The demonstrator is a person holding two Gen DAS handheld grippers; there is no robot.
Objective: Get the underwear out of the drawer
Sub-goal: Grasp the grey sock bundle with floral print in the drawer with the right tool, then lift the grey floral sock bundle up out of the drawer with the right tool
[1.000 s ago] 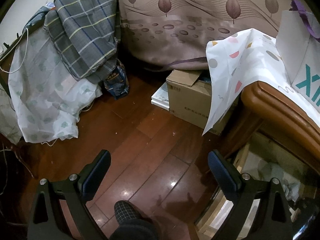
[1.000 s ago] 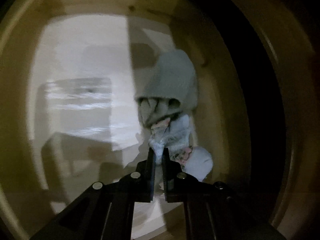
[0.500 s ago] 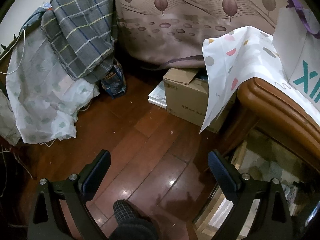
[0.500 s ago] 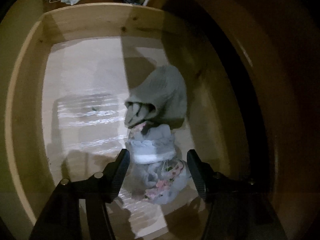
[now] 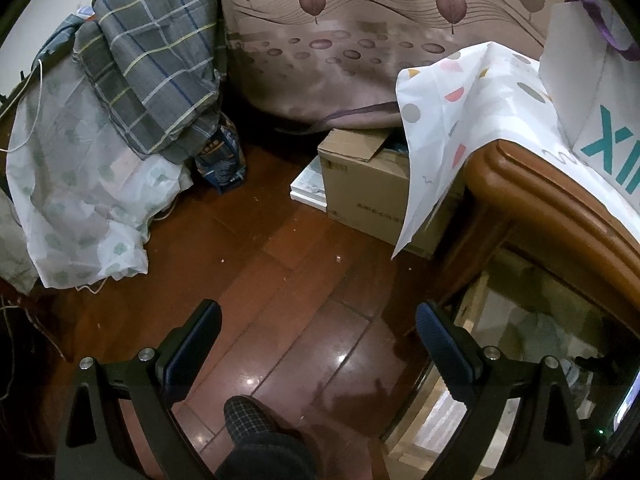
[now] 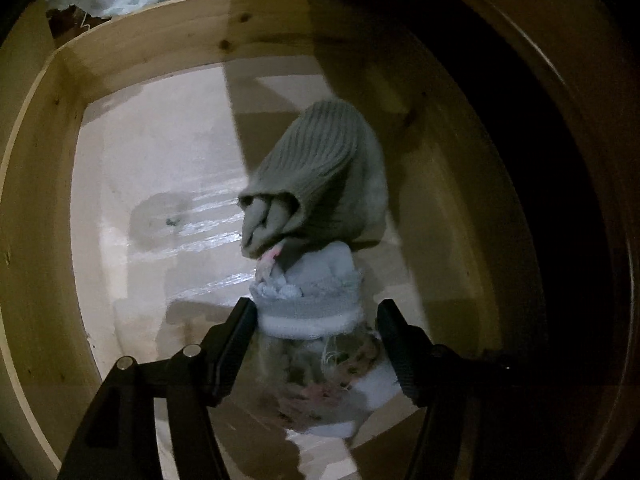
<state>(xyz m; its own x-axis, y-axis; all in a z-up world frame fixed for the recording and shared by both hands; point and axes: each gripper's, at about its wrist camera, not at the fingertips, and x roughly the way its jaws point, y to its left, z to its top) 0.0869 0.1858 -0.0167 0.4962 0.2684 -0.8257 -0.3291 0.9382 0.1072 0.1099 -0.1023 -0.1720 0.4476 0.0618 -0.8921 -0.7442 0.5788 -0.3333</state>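
In the right wrist view a pale wooden drawer [image 6: 60,168] holds a small pile of rolled underwear at its right side. A grey-green ribbed roll [image 6: 328,168] lies farthest from me. Nearer is a white roll with a grey band [image 6: 312,304], and under it a floral piece [image 6: 332,380]. My right gripper [image 6: 314,312] points down into the drawer with its jaws opening. The white roll sits between the fingers, and the pads do not press on it. My left gripper [image 5: 318,320] hangs open over the wooden floor, holding nothing. The drawer's corner [image 5: 476,304] shows at its right.
A brown wooden cabinet top [image 5: 540,208] overhangs the drawer, draped with a dotted white cloth [image 5: 460,100]. A cardboard box [image 5: 368,184] stands on the floor beyond. Plaid fabric [image 5: 152,60] and a sheer cover lie at the left. A person's checked slipper [image 5: 248,420] is below.
The right gripper went from shut to wide open and drew back, so more of the drawer shows and the white roll now lies between its fingers. The left gripper stayed put.
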